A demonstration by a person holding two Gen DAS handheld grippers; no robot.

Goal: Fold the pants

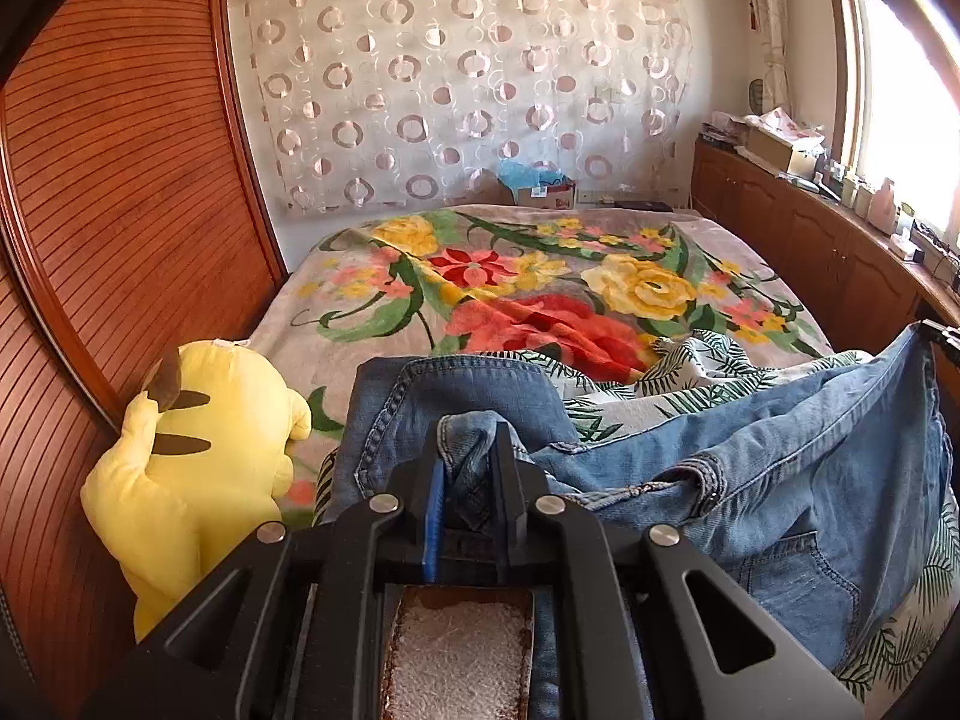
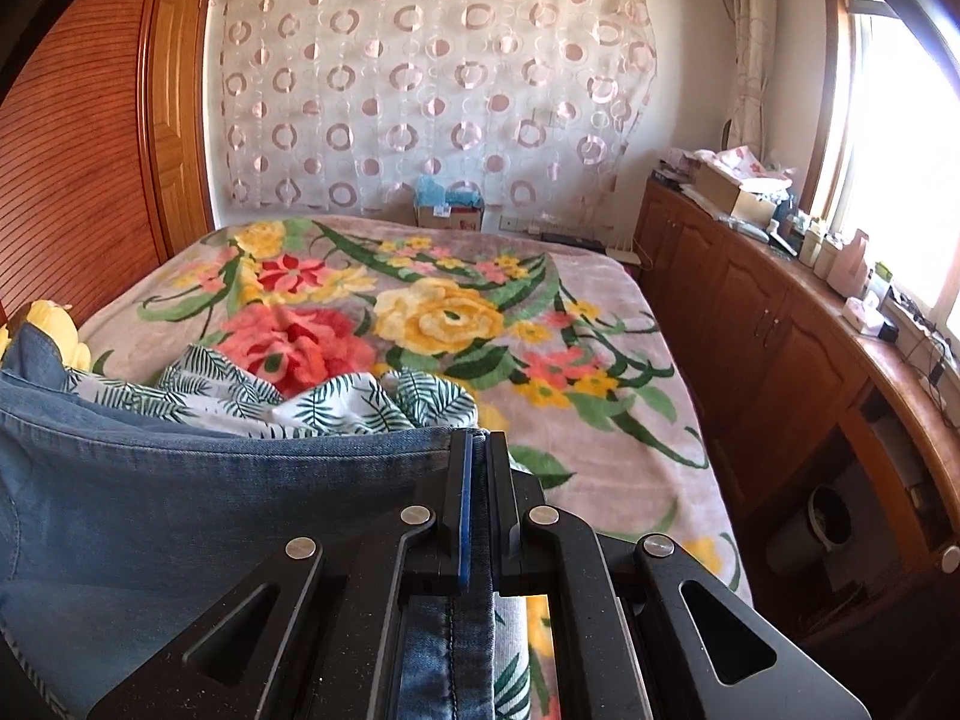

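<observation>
Carrying a pair of jeans point(image 1: 780, 468) stretched between two grippers above the near end of a bed, the fold appears mid-way: the denim hangs as a slack band from one grip to the other and is not yet laid flat. Bed blanket point(image 2: 540, 324): plush, pale pink-grey, printed with large red and yellow flowers and green leaves; it lies smooth and offers a wide landing place. Jeans: washed blue denim, stiff-looking, with stitched seams, a back pocket and a bunched waistband; they sag over a crumpled white cloth with a green fern print point(image 2: 336, 402) lying on the blanket. Plush toy point(image 1: 198, 456): soft, yellow, with dark stripes, sitting at the bed's left edge beside the slatted wooden wardrobe door point(image 1: 120, 180). Left gripper point(image 1: 471, 450): jaws narrow, pinching a thick wad of waistband. Right gripper point(image 2: 477, 456): jaws almost fully closed on a thin hemmed edge of denim. The next move probably calls for both hands to lower together, keeping the cloth taut and the edges aligned, then letting go once it lies flat.
</observation>
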